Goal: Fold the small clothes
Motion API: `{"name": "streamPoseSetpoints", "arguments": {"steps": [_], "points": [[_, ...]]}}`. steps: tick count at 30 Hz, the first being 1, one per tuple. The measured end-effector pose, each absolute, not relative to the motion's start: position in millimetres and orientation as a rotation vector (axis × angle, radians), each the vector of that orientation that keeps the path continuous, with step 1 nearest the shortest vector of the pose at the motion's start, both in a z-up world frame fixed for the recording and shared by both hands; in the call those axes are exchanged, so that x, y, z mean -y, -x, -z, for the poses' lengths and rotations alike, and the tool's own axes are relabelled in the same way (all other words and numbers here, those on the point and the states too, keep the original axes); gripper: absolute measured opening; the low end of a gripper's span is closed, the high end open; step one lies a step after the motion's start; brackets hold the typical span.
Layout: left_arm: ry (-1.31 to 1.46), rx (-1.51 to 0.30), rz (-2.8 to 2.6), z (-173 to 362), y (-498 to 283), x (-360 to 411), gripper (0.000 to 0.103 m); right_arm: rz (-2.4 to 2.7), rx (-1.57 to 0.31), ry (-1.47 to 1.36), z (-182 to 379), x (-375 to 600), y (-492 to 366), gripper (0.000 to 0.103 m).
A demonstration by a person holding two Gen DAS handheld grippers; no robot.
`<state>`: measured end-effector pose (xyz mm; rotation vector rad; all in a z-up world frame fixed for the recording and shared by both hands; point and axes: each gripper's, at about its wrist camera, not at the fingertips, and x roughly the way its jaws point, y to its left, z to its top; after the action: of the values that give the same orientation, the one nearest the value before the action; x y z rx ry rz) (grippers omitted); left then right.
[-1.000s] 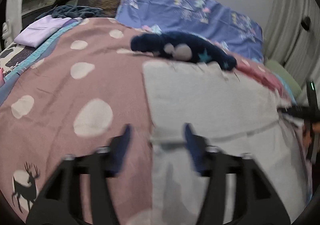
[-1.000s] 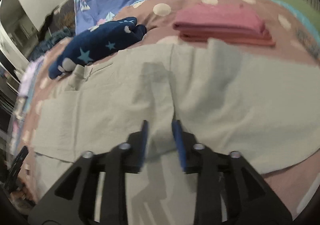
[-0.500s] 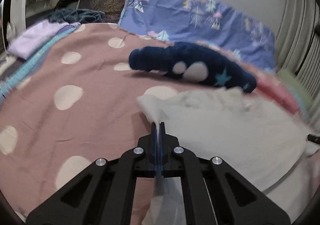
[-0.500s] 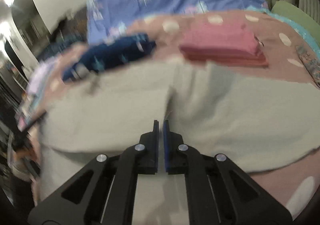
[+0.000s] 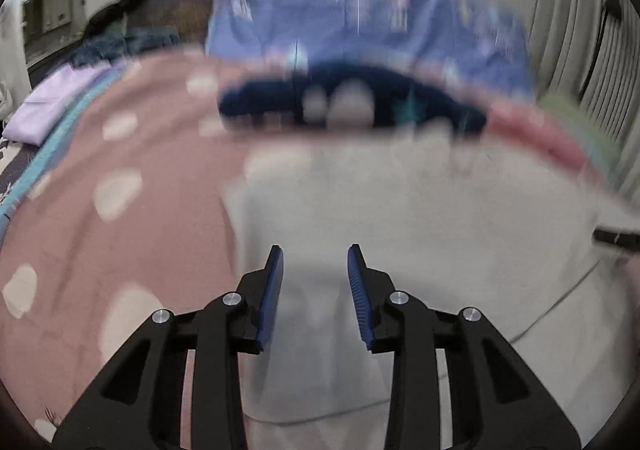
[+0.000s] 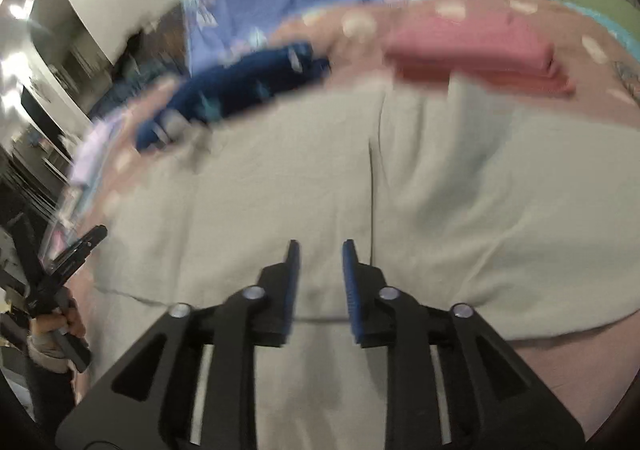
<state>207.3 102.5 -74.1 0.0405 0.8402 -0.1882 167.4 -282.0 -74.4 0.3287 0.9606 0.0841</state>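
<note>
A pale beige garment (image 5: pixel 400 210) lies spread on the bed, its near part folded over itself. My left gripper (image 5: pixel 315 250) hovers just over the garment's left part. Its jaws are opening, and no cloth sits between the blue pads (image 5: pixel 272 290). In the right wrist view the same garment (image 6: pixel 280 190) fills the middle. My right gripper (image 6: pixel 321 244) is over its near fold with its jaws opening and nothing pinched. The left gripper (image 6: pixel 60 270) shows at that view's left edge, held by a hand (image 6: pixel 52 334). Both views are blurred by motion.
The bed has a pink bedspread (image 5: pixel 100 190) with pale dots. A navy star-print garment (image 5: pixel 360 98) lies just beyond the beige one. A folded pink stack (image 6: pixel 472 50) sits at the far right, a lilac folded cloth (image 5: pixel 52 106) at far left, and a blue patterned pillow (image 5: pixel 360 18) at the head.
Half a second ago both grippers were shut on the beige cloth's edge, which they had carried away from the near side. Now both have opened and the cloth lies folded.
</note>
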Motion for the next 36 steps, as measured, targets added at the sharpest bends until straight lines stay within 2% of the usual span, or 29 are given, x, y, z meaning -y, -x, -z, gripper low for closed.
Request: {"name": "streamPoseSetpoints", "arguments": {"steps": [1, 5, 8, 13, 15, 17, 21, 22, 24, 25, 28, 34, 36], "points": [[-0.059, -0.874, 0.181, 88, -209, -99, 0.038, -0.044, -0.988, -0.288, 90, 278, -169, 0.023], [-0.041, -0.87, 0.189, 85, -210, -102, 0.039, -0.02, -0.91, -0.118, 93, 258, -162, 0.024], [-0.045, -0.868, 0.185, 83, -208, -102, 0.039, -0.008, -0.912, -0.141, 91, 258, -163, 0.024], [0.022, -0.797, 0.226, 56, -185, -89, 0.039, -0.03, -0.814, -0.345, 67, 310, -115, 0.023], [-0.013, -0.767, 0.268, 45, -174, -70, 0.043, 0.032, -0.738, -0.36, 54, 339, -88, 0.027], [-0.06, -0.748, 0.321, 38, -167, -45, 0.05, 0.087, -0.687, -0.462, 47, 384, -59, 0.03], [-0.058, -0.79, 0.42, 53, -164, -10, 0.057, 0.306, -0.594, -0.746, 48, 486, 0, 0.029], [-0.06, -0.83, 0.43, 66, -166, -2, 0.057, 0.366, -0.557, -0.858, 52, 519, 22, 0.029], [-0.102, -0.887, 0.416, 90, -168, 13, 0.063, 0.422, -0.501, -0.973, 57, 552, 46, 0.029], [-0.127, -0.872, 0.417, 88, -165, 18, 0.066, 0.467, -0.468, -1.029, 61, 574, 60, 0.029], [-0.151, -0.873, 0.404, 90, -163, 23, 0.067, 0.529, -0.411, -1.162, 77, 618, 78, 0.029], [-0.141, -0.873, 0.407, 89, -162, 19, 0.068, 0.468, -0.292, -1.326, 99, 658, 62, 0.024], [-0.141, -0.873, 0.407, 88, -164, 19, 0.068, 0.495, -0.284, -1.35, 101, 667, 54, 0.008]]}}
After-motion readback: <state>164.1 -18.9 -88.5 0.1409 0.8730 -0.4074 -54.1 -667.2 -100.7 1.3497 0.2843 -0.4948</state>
